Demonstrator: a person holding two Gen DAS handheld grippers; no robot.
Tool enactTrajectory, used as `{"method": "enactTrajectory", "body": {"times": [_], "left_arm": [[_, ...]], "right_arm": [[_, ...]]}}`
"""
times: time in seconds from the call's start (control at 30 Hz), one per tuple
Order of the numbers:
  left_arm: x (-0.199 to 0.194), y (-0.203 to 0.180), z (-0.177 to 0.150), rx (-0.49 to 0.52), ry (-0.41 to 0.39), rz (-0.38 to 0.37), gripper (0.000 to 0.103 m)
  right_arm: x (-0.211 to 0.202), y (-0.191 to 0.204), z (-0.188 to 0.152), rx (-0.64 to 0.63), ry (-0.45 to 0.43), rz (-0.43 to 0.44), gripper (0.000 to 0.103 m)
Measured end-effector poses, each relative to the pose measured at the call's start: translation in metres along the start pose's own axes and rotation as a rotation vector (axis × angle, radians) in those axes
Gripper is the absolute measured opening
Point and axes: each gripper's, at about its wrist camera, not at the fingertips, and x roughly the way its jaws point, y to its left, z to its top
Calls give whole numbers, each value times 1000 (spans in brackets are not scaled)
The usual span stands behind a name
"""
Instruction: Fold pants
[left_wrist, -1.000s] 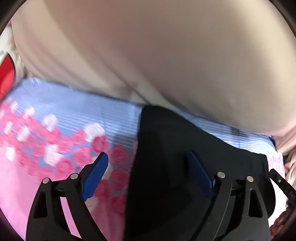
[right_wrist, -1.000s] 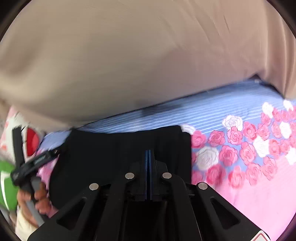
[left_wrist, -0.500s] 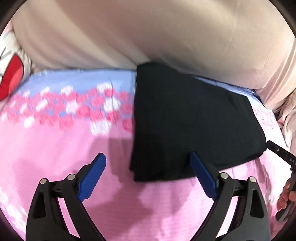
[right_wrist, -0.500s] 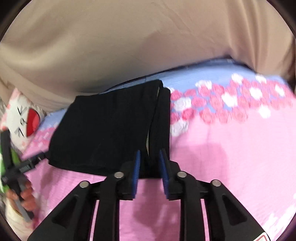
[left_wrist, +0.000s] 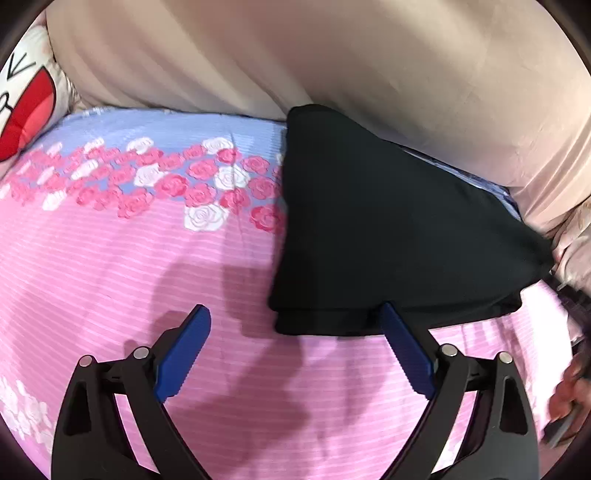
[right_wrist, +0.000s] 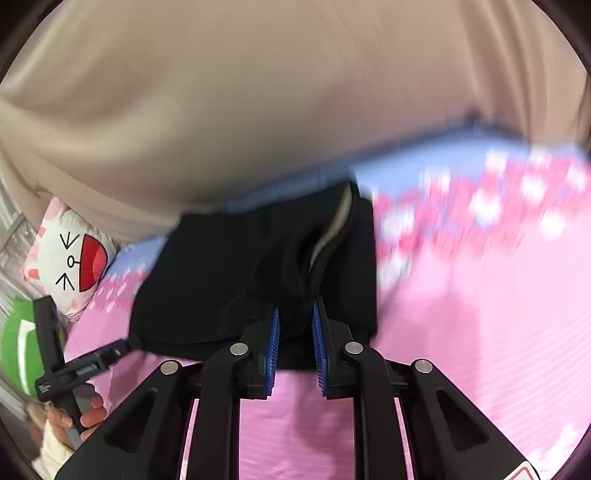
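The black pants lie folded into a compact rectangle on the pink floral bedsheet, up against a beige pillow. My left gripper is open wide and empty, just in front of the pants' near left corner; its right pad touches the near edge. In the right wrist view the pants show a pale lining at the top fold. My right gripper is open a narrow gap at the pants' near edge, with black cloth showing between the pads; it is not clamped.
A large beige pillow fills the back. A cartoon-face cushion and a green object lie at the left. The left gripper and the hand holding it show in the right wrist view.
My right gripper has opened from shut to a narrow gap and let go of the pants. Both grippers have drawn back toward me, so the whole folded pants now show.
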Motion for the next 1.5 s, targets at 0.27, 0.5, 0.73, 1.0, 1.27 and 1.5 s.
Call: {"method": "enactTrajectory", "body": {"times": [0.27, 0.5, 0.73, 1.0, 1.27, 1.5], "left_arm": [[-2, 3, 0, -21, 10, -1, 92], [-18, -19, 1, 65, -52, 87, 92], [-34, -48, 31, 68, -88, -99, 93], [37, -37, 30, 12, 80, -43, 94], [31, -48, 29, 58, 50, 9, 94], [21, -61, 25, 102, 22, 56, 93]], "right_arm": [[2, -23, -9, 68, 38, -52, 20], [29, -17, -13, -16, 70, -178, 20], [1, 28, 6, -95, -5, -108, 17], [10, 7, 2, -3, 9, -156, 17], [22, 41, 6, -125, 36, -150, 12], [10, 22, 4, -38, 25, -161, 6]]}}
